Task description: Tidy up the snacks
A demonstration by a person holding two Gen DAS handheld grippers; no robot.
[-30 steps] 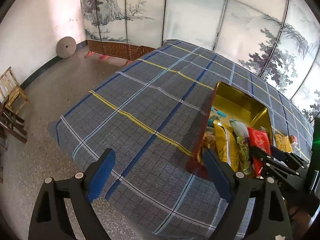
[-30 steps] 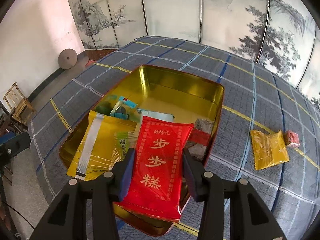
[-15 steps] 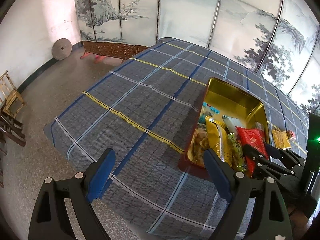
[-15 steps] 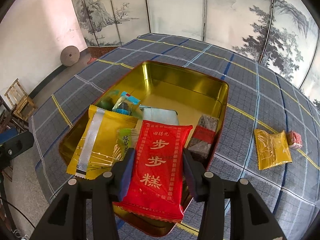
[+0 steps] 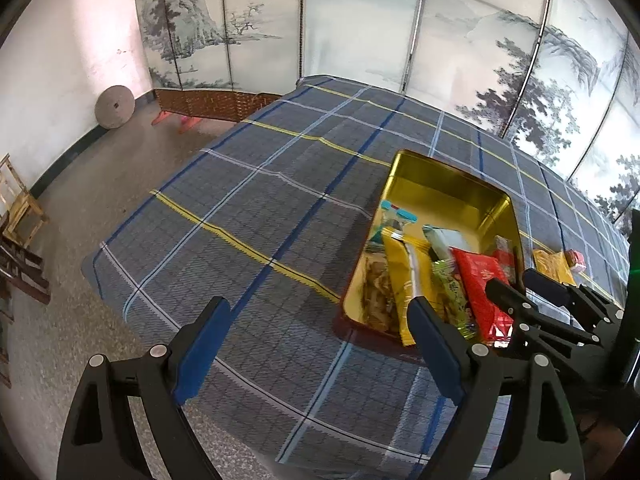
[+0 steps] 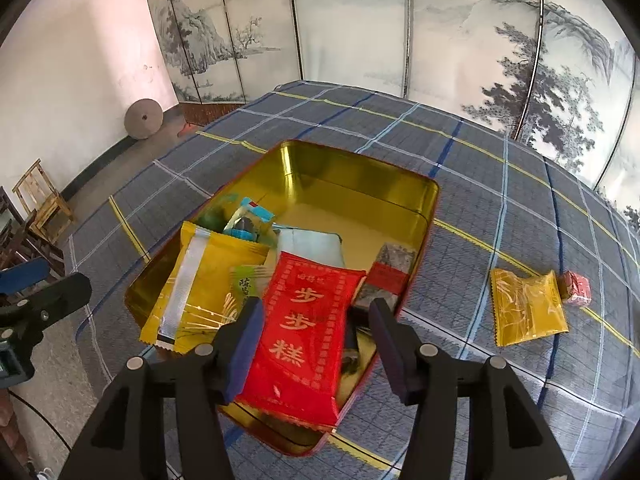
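A gold tin (image 6: 360,168) with a red outside sits on the plaid cloth and holds several snack packets. A red packet with gold characters (image 6: 308,336) lies on top at the tin's near end. My right gripper (image 6: 316,328) is open, its fingers either side of that packet and apart from it. A yellow packet (image 6: 528,306) and a small red box (image 6: 576,286) lie on the cloth right of the tin. My left gripper (image 5: 316,340) is open and empty, left of the tin (image 5: 452,188), above the cloth.
The plaid cloth (image 5: 256,200) covers a low platform whose edge drops to a stone floor on the left. Painted screen panels (image 6: 360,20) stand behind. Wooden chairs (image 5: 16,208) and a round millstone (image 5: 114,106) stand by the left wall.
My right gripper has opened wider around the red packet, which now lies in the tin. Both views have drawn back a little from the tin.
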